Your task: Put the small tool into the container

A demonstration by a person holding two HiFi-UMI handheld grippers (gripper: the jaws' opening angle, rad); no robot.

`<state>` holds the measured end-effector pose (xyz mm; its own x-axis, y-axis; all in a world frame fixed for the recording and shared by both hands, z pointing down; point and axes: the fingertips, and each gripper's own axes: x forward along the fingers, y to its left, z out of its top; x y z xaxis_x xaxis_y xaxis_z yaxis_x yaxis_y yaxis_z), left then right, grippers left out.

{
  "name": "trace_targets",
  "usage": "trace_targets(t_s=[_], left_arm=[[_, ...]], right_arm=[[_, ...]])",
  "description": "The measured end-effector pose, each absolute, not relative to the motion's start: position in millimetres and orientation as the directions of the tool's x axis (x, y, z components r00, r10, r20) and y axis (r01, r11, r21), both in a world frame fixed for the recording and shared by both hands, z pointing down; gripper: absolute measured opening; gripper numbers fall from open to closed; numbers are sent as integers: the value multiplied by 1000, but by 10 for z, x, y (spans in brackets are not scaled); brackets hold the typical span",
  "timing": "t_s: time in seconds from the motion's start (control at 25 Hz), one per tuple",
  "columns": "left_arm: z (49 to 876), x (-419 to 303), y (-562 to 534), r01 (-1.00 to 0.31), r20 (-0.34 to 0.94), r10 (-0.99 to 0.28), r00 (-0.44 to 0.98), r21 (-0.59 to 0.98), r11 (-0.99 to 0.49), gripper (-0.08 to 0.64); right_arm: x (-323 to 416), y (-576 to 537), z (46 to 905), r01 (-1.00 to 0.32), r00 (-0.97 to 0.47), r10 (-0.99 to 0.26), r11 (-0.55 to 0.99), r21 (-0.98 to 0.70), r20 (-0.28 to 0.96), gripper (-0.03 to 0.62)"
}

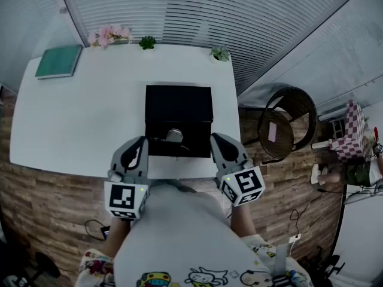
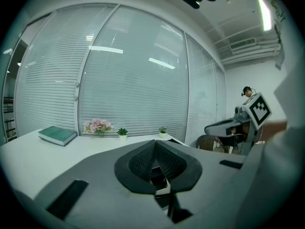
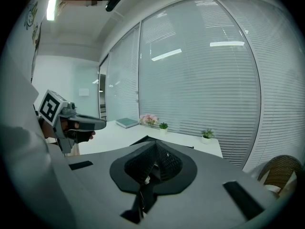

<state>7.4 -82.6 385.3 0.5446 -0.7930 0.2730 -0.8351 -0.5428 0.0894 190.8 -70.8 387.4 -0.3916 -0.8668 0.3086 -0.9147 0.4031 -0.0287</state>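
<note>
A black square container (image 1: 178, 109) stands on the white table (image 1: 90, 118), at its near edge in front of me. A small silvery tool (image 1: 174, 136) lies at the container's near side; whether it rests inside or on the rim I cannot tell. My left gripper (image 1: 142, 142) hovers just left of the container's near corner, my right gripper (image 1: 215, 139) just right of it. Each gripper view shows its own gripper shut: the left gripper (image 2: 155, 142) and the right gripper (image 3: 155, 143) have their pads meeting with nothing between them. The tool is hidden in both gripper views.
At the table's far left lies a green book (image 1: 58, 61). Pink flowers (image 1: 109, 34) and two small potted plants (image 1: 147, 42) (image 1: 220, 54) line the far edge by the blinds. A dark round chair (image 1: 287, 124) stands to the right on the wooden floor.
</note>
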Motion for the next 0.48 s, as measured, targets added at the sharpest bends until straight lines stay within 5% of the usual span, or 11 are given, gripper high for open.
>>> trace_targets(t_s=[0.48], left_arm=[[3855,7,-859,-836,277,-793,543,86,-542,6]], right_arm=[[1859,-755,3893,-915,-390,-866,402,-29,314,0]])
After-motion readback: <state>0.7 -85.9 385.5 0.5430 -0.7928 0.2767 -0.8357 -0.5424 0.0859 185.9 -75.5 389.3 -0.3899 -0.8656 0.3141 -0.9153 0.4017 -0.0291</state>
